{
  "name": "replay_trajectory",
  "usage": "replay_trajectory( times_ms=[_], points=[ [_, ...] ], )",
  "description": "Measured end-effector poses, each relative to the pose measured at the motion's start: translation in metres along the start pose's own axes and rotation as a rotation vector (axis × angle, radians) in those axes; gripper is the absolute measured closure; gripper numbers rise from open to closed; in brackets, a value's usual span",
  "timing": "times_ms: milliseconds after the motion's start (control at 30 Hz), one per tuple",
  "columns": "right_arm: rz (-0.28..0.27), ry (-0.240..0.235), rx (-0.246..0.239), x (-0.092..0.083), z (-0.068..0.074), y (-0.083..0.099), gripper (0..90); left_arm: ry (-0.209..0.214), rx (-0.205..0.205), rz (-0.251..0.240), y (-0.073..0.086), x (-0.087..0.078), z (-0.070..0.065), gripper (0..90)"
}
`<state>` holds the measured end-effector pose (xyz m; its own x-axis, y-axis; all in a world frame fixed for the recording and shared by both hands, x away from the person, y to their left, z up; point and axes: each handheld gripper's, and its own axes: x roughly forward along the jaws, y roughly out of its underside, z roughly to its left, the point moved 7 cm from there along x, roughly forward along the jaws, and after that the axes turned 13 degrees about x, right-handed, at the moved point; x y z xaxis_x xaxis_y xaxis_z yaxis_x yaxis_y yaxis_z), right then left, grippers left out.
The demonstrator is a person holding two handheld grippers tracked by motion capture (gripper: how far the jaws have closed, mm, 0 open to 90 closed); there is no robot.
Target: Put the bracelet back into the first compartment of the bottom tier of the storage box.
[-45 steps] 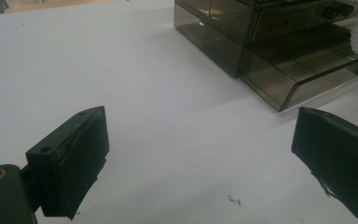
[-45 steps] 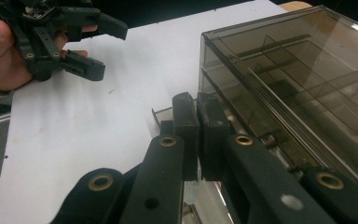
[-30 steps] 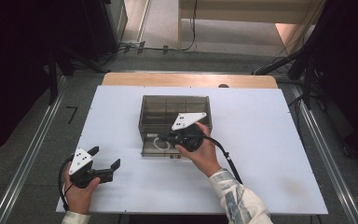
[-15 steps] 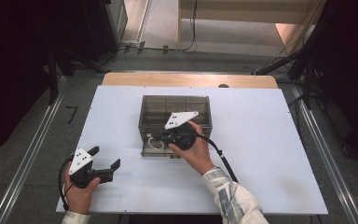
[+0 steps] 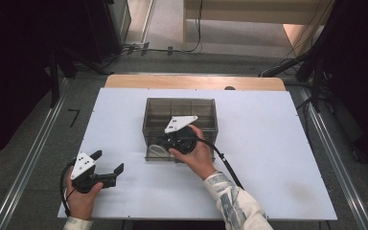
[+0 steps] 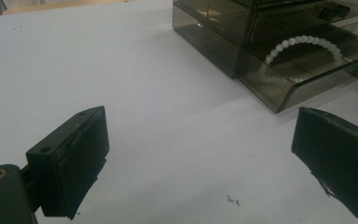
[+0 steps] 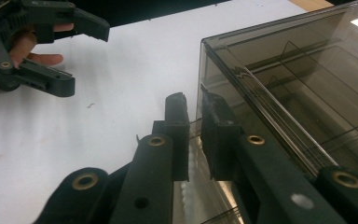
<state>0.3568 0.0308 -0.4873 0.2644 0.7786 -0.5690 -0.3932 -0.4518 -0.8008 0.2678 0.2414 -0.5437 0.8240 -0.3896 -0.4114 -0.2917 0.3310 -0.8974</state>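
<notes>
R gripper (image 7: 193,121) jaws narrow, just been opening, nothing between, at drawer box (image 5: 180,115) w/ beads (image 6: 303,44). L gripper (image 5: 106,165) wide, empty, on table (image 5: 278,143).

My recording lab, white surface (image 5: 278,143) on metal floor rails (image 5: 28,163), cables (image 5: 172,48) trailing past dark equipment racks (image 5: 100,24)

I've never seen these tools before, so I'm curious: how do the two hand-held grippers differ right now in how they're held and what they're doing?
The left gripper has its jaws spread wide with nothing between them; the right gripper has its jaws nearly together, with only a narrow gap.
The left gripper rests over bare table, apart from the smoky plastic drawer box; the right gripper sits at that box's open bottom drawer, which holds a white bead bracelet.
Both are black, each held in one hand.
</notes>
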Motion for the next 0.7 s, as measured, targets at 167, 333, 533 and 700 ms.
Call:
replay_trajectory(
  times_ms=[167,333,533,700],
  points=[
    [-0.004,0.003,0.006,-0.003,-0.001,-0.001,76.4,0.0,0.0,0.0,0.0,0.0,0.0,4.7],
    [-0.01,-0.002,0.01,-0.005,0.0,-0.001,75.5,-0.001,-0.001,0.001,0.0,0.0,0.0,4.6],
    [-0.013,0.004,0.006,-0.008,0.0,0.001,71.0,-0.001,0.0,0.001,0.0,0.0,0.0,4.7],
    [-0.016,0.004,0.009,-0.011,-0.001,0.004,67.1,-0.003,0.0,0.004,0.0,0.0,0.0,4.7]
  ],
)
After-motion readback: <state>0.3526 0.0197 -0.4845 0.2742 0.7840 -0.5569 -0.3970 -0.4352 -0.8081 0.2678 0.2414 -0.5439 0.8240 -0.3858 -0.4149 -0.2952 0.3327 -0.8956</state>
